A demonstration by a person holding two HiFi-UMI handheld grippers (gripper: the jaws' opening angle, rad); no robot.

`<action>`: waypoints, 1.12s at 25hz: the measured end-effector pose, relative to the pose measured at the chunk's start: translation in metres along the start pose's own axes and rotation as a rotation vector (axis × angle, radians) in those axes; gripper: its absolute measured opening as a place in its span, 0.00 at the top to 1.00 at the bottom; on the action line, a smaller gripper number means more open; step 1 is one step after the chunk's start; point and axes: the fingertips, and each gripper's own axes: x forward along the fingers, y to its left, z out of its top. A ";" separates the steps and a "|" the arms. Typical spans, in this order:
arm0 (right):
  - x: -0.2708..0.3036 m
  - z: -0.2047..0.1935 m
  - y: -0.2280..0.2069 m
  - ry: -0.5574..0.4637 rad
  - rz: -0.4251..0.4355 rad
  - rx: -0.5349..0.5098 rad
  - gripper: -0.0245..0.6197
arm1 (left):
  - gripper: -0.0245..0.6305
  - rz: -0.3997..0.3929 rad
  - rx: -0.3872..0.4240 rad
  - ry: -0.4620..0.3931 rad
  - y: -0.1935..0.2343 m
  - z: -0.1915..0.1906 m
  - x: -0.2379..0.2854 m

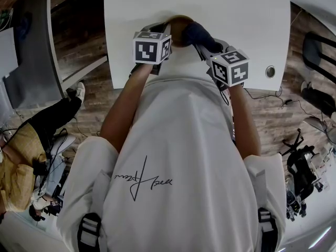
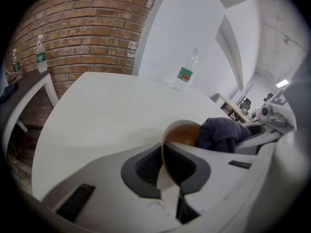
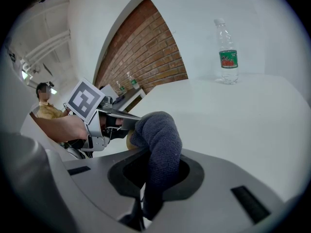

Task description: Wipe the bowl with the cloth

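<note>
A bowl (image 2: 183, 133), cream outside and brown inside, is tipped on its side above the white table (image 2: 97, 110). My left gripper (image 2: 167, 171) is shut on its rim, which runs between the two pads. A dark blue cloth (image 3: 160, 147) is pinched in my right gripper (image 3: 155, 176), and its bunched end presses into the bowl's mouth (image 3: 129, 142). In the head view the bowl (image 1: 179, 27) and the cloth (image 1: 198, 34) meet near the table's near edge (image 1: 220, 14), with the left gripper (image 1: 164, 31) and the right gripper (image 1: 203, 45) on either side.
A plastic water bottle (image 2: 185, 73) with a green and red label stands far back on the table (image 3: 226, 52). Two more bottles (image 2: 41, 54) stand on a dark side table by the brick wall. A seated person (image 1: 23, 159) is at the left. A round grommet (image 1: 270, 71) sits near the table's right corner.
</note>
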 end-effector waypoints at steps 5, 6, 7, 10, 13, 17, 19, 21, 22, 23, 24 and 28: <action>0.000 0.001 0.000 0.002 -0.001 -0.008 0.91 | 0.95 -0.002 0.000 0.000 0.000 -0.001 -0.001; 0.001 0.002 0.000 0.002 -0.002 -0.009 0.91 | 0.95 -0.003 0.000 0.000 0.000 0.000 -0.001; 0.001 0.003 -0.001 0.002 -0.003 -0.011 0.90 | 0.95 -0.003 0.001 0.000 0.001 0.000 -0.001; 0.001 0.006 -0.002 0.005 -0.007 -0.019 0.91 | 0.95 -0.004 0.001 0.002 0.001 0.001 -0.001; 0.002 0.006 -0.004 0.007 -0.008 -0.026 0.91 | 0.95 -0.004 0.002 0.001 0.001 0.001 -0.001; 0.001 0.007 -0.004 0.012 -0.008 -0.037 0.91 | 0.95 -0.006 0.003 0.000 0.000 0.000 -0.001; 0.001 0.007 -0.005 0.014 -0.007 -0.041 0.91 | 0.95 -0.007 0.004 0.000 0.000 0.000 -0.001; 0.001 0.008 -0.005 0.017 -0.006 -0.047 0.91 | 0.95 -0.007 0.005 0.000 0.000 -0.001 -0.001; 0.001 0.008 -0.005 0.018 -0.005 -0.050 0.90 | 0.95 -0.007 0.005 0.000 0.000 -0.001 -0.001; 0.002 0.008 -0.006 0.019 -0.005 -0.053 0.91 | 0.95 -0.007 0.006 0.000 0.000 -0.001 -0.002; 0.002 0.009 -0.006 0.020 -0.005 -0.055 0.91 | 0.95 -0.007 0.006 0.000 0.000 -0.001 -0.002; 0.003 0.012 -0.006 0.028 -0.004 -0.069 0.91 | 0.95 -0.009 0.007 0.000 0.001 -0.001 -0.002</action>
